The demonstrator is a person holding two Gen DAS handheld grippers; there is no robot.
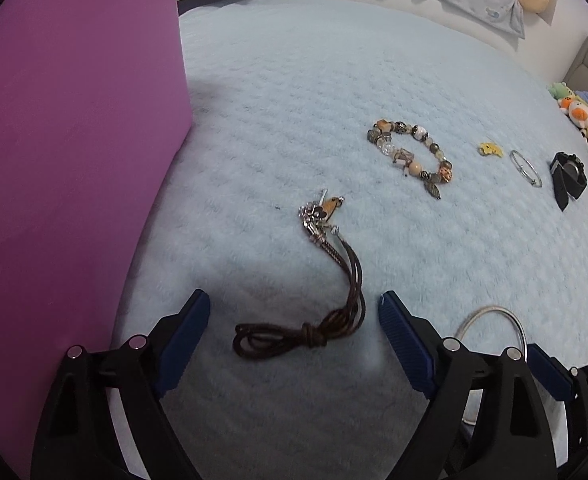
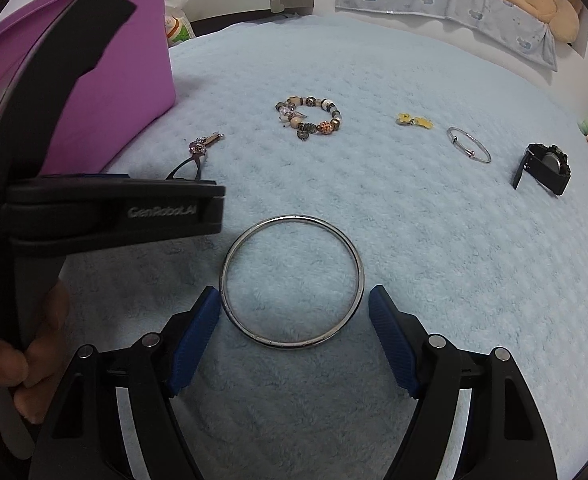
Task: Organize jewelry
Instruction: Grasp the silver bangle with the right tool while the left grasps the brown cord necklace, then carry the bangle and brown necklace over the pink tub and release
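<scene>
My left gripper (image 1: 294, 304) is open, its jaws on either side of the knotted end of a brown cord necklace (image 1: 318, 320) with a metal charm cluster (image 1: 318, 216). My right gripper (image 2: 294, 300) is open, its jaws on either side of a large silver bangle (image 2: 291, 282) lying flat on the blue blanket; the bangle also shows in the left wrist view (image 1: 494, 316). Farther off lie a beaded bracelet (image 2: 310, 116), yellow earrings (image 2: 412, 120), a thin silver bangle (image 2: 468, 144) and a black watch (image 2: 544, 168).
A purple bin (image 1: 65, 160) stands at the left on the pale blue blanket (image 2: 414, 240). The left gripper's body (image 2: 105, 212) and the hand holding it fill the left of the right wrist view. Plush toys (image 1: 578, 116) lie at the far right.
</scene>
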